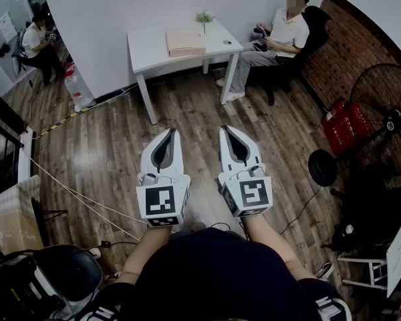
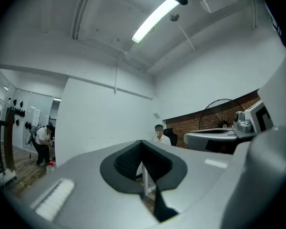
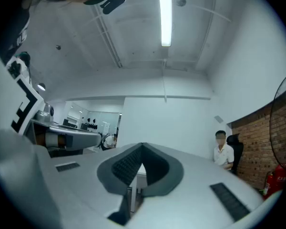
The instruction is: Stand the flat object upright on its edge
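Head view: left gripper (image 1: pixel 170 132), right gripper (image 1: pixel 226 130) closed; box (image 1: pixel 185 43) on table (image 1: pixel 146 53), far.

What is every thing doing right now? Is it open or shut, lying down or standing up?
left gripper: shut, empty.
right gripper: shut, empty.
flat object: lying flat on the white table, untouched.
white table: standing against the wall.
small plant: upright on the table's far edge.
fan: standing; I cannot tell if it is spinning.
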Demonstrator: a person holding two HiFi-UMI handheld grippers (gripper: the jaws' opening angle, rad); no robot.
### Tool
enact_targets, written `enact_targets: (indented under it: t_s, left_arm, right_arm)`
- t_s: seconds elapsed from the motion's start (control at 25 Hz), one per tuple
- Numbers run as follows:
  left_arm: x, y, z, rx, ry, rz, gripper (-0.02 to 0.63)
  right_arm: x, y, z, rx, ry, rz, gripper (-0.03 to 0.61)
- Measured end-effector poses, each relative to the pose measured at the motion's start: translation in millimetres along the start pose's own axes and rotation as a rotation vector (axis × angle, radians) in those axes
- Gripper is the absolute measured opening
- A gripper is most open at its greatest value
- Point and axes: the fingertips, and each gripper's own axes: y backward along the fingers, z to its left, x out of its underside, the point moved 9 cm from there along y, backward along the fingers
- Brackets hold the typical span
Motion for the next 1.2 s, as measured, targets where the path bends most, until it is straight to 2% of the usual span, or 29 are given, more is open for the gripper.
enact_targets:
  t_s: [0.08, 0.2, 0.44, 0.56, 0.8, 0.96, 1.0, 1.04, 1.2]
  left_arm:
    - [0.2, -5.1, -0.3, -0.011, -0.003, -0.017, 0.011]
    - [3.0, -12.2, -2.0, -0.022, 0.004, -0.026, 0.011]
    - [8.4, -27.9, 6.7, -0.034, 0.002, 0.003, 0.011]
    - [11.2, -33.5, 10.6, -0.049, 0.002, 0.008, 0.011]
    - [22.4, -54.5, 21.6, 0.001, 0.028, 0.009, 0.016]
    - [27.2, -73.7, 28.5, 0.005, 0.051, 0.000, 0.072]
    - [28.2, -80.3, 30.7, 0.008, 0.055, -0.006, 0.085]
    - [29.5, -87.4, 33.9, 0.011, 0.058, -0.008, 0.095]
    - [41.0, -122.7, 44.5, 0.019, 0.078, 0.011, 0.154]
  right_arm:
    - [-1.3, -4.7, -4.5, -0.001, 0.019, 0.010, 0.012]
    - [-1.8, -11.4, -8.8, 0.013, -0.011, 0.050, 0.012]
    - [6.7, -30.1, -13.0, -0.007, 0.046, -0.005, 0.012]
    - [13.6, -34.7, -18.5, 0.007, 0.016, 0.005, 0.012]
    - [30.3, -51.0, -35.6, 0.033, -0.025, 0.051, 0.014]
    - [38.2, -71.2, -45.5, 0.000, -0.010, 0.068, 0.025]
    - [39.6, -77.2, -48.8, -0.002, -0.005, 0.067, 0.083]
    - [41.3, -84.0, -51.8, -0.003, -0.001, 0.063, 0.107]
    - [54.9, -116.5, -72.9, -0.010, -0.014, 0.061, 0.116]
